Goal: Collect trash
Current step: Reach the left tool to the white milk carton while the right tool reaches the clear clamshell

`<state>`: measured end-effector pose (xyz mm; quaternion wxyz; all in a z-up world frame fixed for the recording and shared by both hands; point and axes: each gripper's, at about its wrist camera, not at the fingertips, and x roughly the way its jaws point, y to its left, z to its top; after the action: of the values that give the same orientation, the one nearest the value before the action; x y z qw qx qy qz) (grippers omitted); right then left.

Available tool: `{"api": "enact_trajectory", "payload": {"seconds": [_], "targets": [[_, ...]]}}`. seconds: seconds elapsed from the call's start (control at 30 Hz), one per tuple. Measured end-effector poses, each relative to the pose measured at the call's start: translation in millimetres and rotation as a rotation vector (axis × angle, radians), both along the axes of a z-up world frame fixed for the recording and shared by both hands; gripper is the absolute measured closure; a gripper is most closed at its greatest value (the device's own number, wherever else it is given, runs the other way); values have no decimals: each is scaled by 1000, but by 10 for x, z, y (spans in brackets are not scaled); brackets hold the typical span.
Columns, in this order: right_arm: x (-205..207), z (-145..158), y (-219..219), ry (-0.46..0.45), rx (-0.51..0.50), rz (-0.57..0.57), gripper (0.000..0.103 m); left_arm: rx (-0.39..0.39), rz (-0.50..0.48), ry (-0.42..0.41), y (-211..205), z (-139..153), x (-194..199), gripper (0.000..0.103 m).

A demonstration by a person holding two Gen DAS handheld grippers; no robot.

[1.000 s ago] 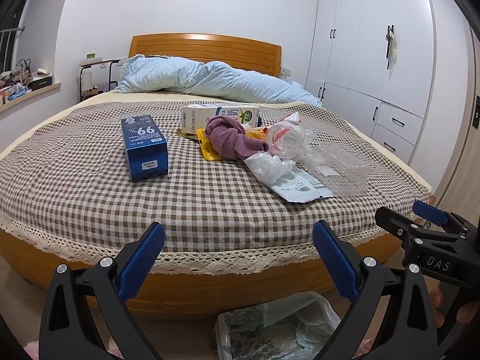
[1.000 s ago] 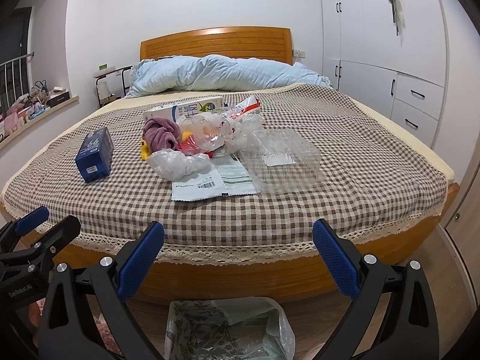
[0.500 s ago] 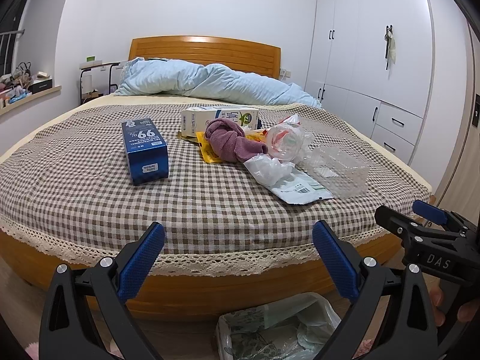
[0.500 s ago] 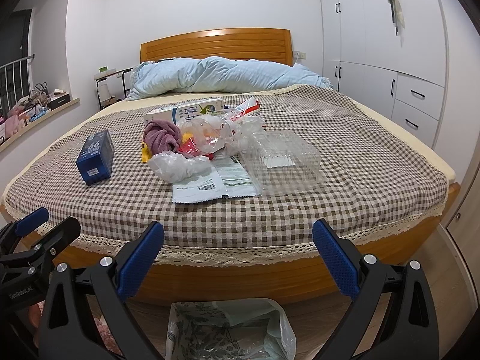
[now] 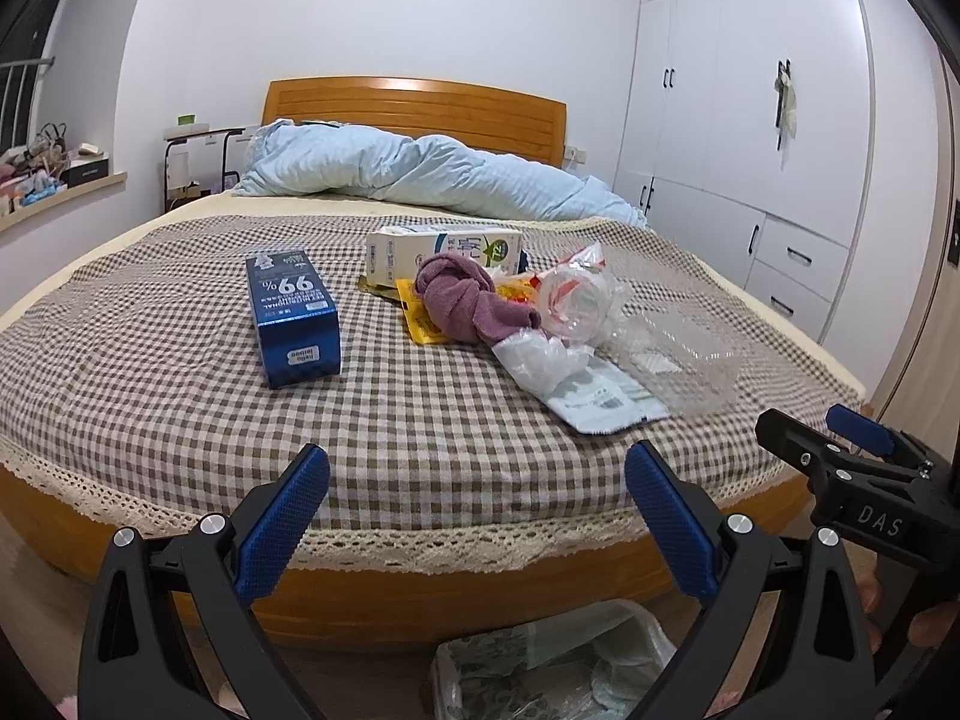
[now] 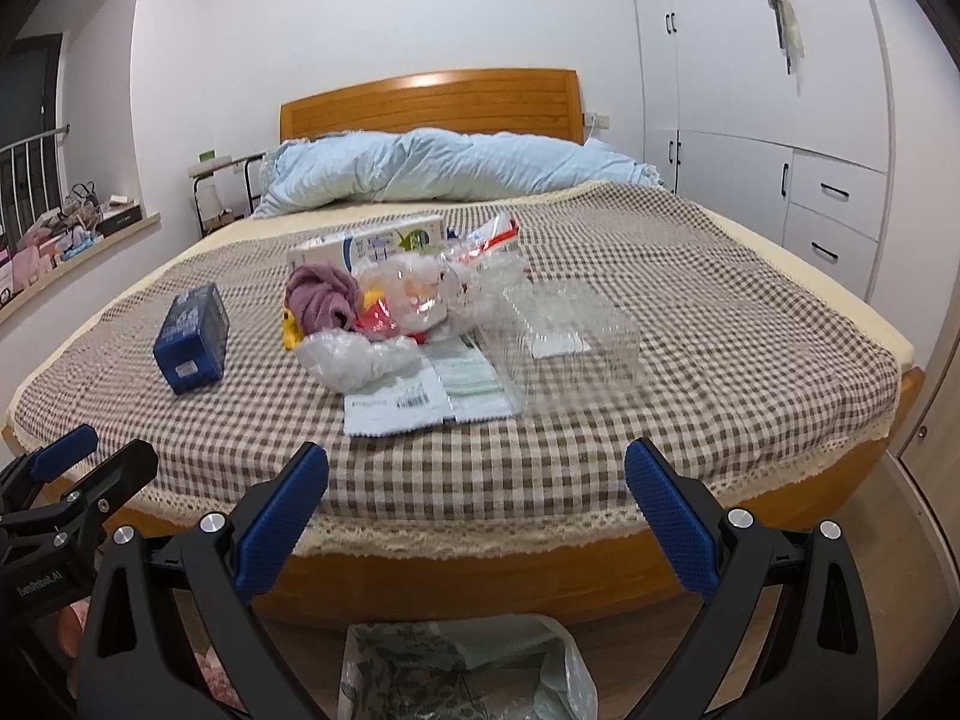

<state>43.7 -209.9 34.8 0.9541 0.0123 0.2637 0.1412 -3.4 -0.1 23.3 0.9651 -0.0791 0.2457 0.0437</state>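
Both grippers have edged nearer the bed [image 5: 180, 420]. Left gripper [image 5: 477, 516] spread wide, empty; blue box [image 5: 294, 315], purple cloth [image 5: 462, 300], plastic wrappers [image 6: 414, 300], clear tray [image 6: 570, 342] on the coverlet; right gripper [image 6: 477, 516] wide, empty; trash bag [image 6: 468, 666] below.

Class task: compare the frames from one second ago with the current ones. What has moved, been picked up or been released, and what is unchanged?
Only the view shifts a little: in both wrist cameras the bed sits slightly lower in frame. Nothing was grasped or released. The left gripper and right gripper stay open and empty. The blue box, clear plastic container and trash bag lie as before.
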Motion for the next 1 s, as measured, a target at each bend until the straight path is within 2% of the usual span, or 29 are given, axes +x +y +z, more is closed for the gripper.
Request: {"api": "enact_trajectory", "payload": {"seconds": [0.23, 0.4, 0.7, 1.0], "targets": [[131, 129, 0, -104, -5, -3, 8, 11, 28, -31, 105, 115, 111, 7], [346, 186, 100, -141, -91, 9, 8, 13, 59, -35, 217, 192, 273, 7], [895, 233, 50, -106, -63, -17, 8, 29, 108, -48, 407, 347, 655, 7], [1156, -42, -159, -29, -37, -129, 8, 27, 169, -9, 729, 410, 1128, 7]]}}
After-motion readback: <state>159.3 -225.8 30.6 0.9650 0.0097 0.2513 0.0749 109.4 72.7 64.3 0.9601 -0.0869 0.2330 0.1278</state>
